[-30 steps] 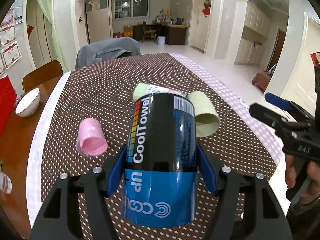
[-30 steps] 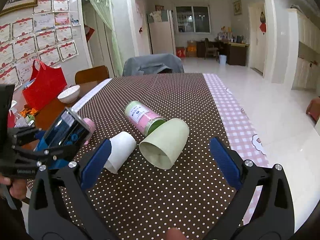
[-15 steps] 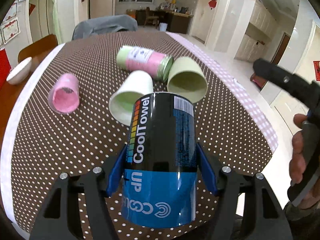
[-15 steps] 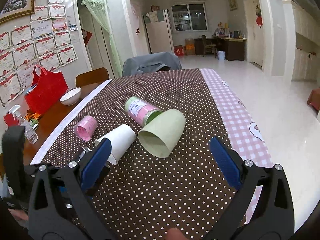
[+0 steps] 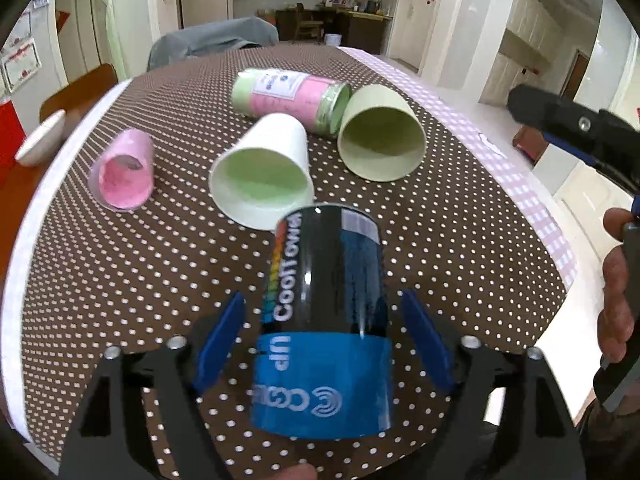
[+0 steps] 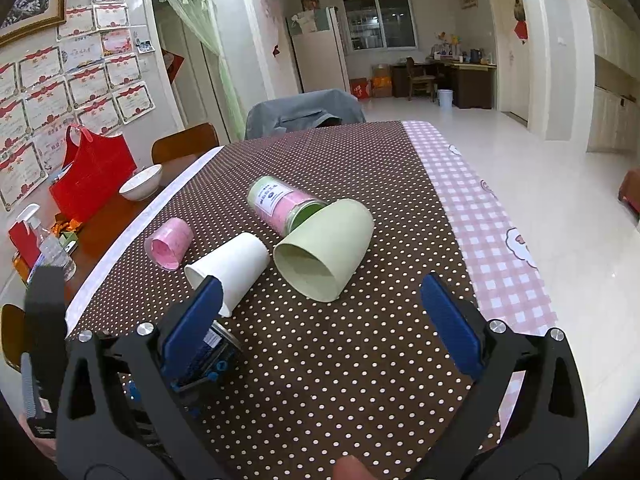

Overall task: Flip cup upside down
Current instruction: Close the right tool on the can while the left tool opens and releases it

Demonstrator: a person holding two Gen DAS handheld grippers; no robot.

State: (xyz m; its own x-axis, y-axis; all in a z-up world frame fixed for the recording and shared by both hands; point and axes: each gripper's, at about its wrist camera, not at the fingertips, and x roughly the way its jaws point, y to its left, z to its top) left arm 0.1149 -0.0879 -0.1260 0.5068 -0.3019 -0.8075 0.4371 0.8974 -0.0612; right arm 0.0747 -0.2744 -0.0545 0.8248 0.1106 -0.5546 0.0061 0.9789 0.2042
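A black and blue "CoolTowel" can (image 5: 324, 320) stands on the dotted tablecloth between the blue pads of my left gripper (image 5: 320, 344), whose jaws stand apart from its sides. Its rim shows in the right wrist view (image 6: 218, 350) behind my right gripper's left finger. A white paper cup (image 5: 264, 172), a pale green cup (image 5: 380, 132) and a small pink cup (image 5: 124, 172) lie on their sides beyond it. My right gripper (image 6: 320, 320) is open and empty, above the table in front of the green cup (image 6: 324, 248).
A pink and green jar (image 5: 288, 96) lies on its side behind the cups. A white bowl (image 6: 140, 182), a red bag (image 6: 92, 172) and a spray bottle (image 6: 48, 240) sit on the bare wood at the left. A grey-covered chair (image 6: 304, 114) stands at the far end.
My left gripper has lowered the can to the table near the white cup and opened off it. My right gripper has stayed open, with the view shifted slightly back.
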